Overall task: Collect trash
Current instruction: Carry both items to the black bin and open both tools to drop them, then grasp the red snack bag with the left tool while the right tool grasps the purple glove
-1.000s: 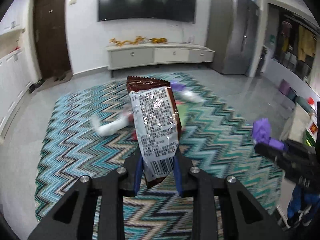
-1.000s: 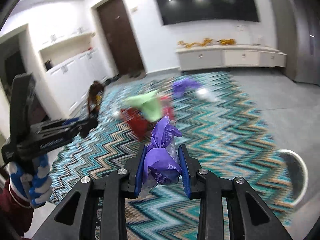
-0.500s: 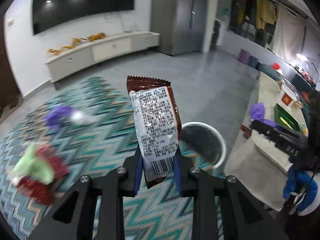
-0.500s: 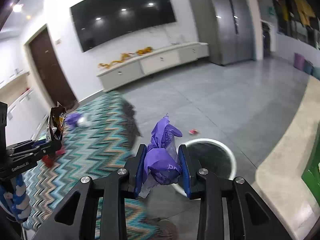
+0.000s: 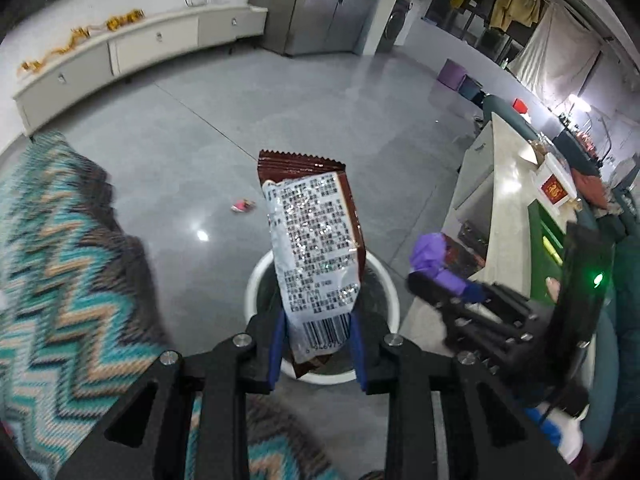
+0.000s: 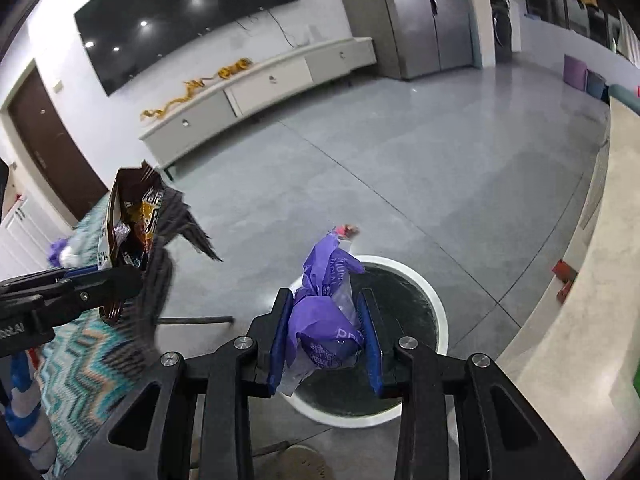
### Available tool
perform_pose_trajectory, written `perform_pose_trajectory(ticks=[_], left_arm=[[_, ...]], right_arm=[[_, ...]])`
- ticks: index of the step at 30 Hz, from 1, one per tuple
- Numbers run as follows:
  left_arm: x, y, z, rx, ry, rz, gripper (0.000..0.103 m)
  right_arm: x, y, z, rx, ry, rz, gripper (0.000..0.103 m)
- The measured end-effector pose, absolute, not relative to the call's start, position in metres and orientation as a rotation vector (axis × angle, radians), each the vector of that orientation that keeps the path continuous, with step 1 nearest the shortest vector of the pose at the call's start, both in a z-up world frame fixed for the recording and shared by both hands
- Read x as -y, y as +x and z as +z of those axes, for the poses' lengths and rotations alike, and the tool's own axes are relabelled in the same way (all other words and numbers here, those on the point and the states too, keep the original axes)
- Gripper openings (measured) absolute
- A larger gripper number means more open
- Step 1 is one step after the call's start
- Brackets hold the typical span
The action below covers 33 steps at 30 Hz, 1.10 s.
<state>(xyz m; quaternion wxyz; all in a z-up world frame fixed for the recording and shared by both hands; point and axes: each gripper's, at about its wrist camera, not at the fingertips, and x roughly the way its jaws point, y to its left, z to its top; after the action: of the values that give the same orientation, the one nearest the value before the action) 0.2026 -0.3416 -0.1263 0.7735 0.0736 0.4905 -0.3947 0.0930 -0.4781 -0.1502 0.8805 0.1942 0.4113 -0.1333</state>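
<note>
- Left gripper [image 5: 316,344]: jaws closed narrow on the lower end of a brown snack wrapper [image 5: 316,248], which stands upright between the blue pads; its silver printed back panel and barcode face the camera.
- Right gripper [image 6: 326,340]: jaws closed narrow on a crumpled purple plastic wrapper [image 6: 324,312], its twisted top projecting toward 12 o'clock.
- White-rimmed trash bin [image 6: 434,304] with dark interior stands on the grey tiled floor [image 6: 400,168]. In the left wrist view the snack wrapper lies directly over the bin [image 5: 256,280] opening; in the right wrist view the purple wrapper overlaps the bin's rim at its 9 o'clock side.
- In the left wrist view the right gripper [image 5: 436,292] appears at 3 o'clock, its purple load [image 5: 430,250] just beside the bin rim. In the right wrist view the left gripper [image 6: 80,284] appears at 9 o'clock with the snack wrapper [image 6: 128,216] upright.
- Small pink scrap [image 5: 242,205] lies on the floor beyond the bin, at 11 o'clock from it, apart from the rim.
- Zigzag teal rug [image 5: 60,260] occupies the 9 o'clock sector; further purple and white litter [image 6: 62,250] rests on it, blurred.
- Low white cabinet [image 6: 272,80] runs along the far wall under a black wall screen [image 6: 180,12].
</note>
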Motion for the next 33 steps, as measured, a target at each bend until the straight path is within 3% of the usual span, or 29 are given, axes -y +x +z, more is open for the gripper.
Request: perform_pose_trajectory(ticks=[2,7,13,19,33], left_arm=[[0.349,0.213,-0.137,-1.100,0.130,-0.881,0.034],[0.359,0.230,-0.157,-1.170,0.059,-0.913,0.055],[0.346,0.232,-0.158,-1.167,0.021,-0.910,0.055],[0.319,0.206,-0.119,-1.041,0.060,-0.864,0.055],[0.169,0.140,-0.041,-0.848,0.013,-0.710,0.055]], right_arm=[[0.485,0.103,-0.161,-0.882,0.401,-0.298,0.035],[0.495,0.111,-0.179,-0.929,0.384,-0.361,0.052],[0.494,0.105,-0.176,-0.929,0.379,-0.386,0.054],[0.483,0.085,-0.148,-0.854,0.408,-0.364,0.053],[0.372,0.036,-0.027,-0.654,0.322,-0.183,0.053]])
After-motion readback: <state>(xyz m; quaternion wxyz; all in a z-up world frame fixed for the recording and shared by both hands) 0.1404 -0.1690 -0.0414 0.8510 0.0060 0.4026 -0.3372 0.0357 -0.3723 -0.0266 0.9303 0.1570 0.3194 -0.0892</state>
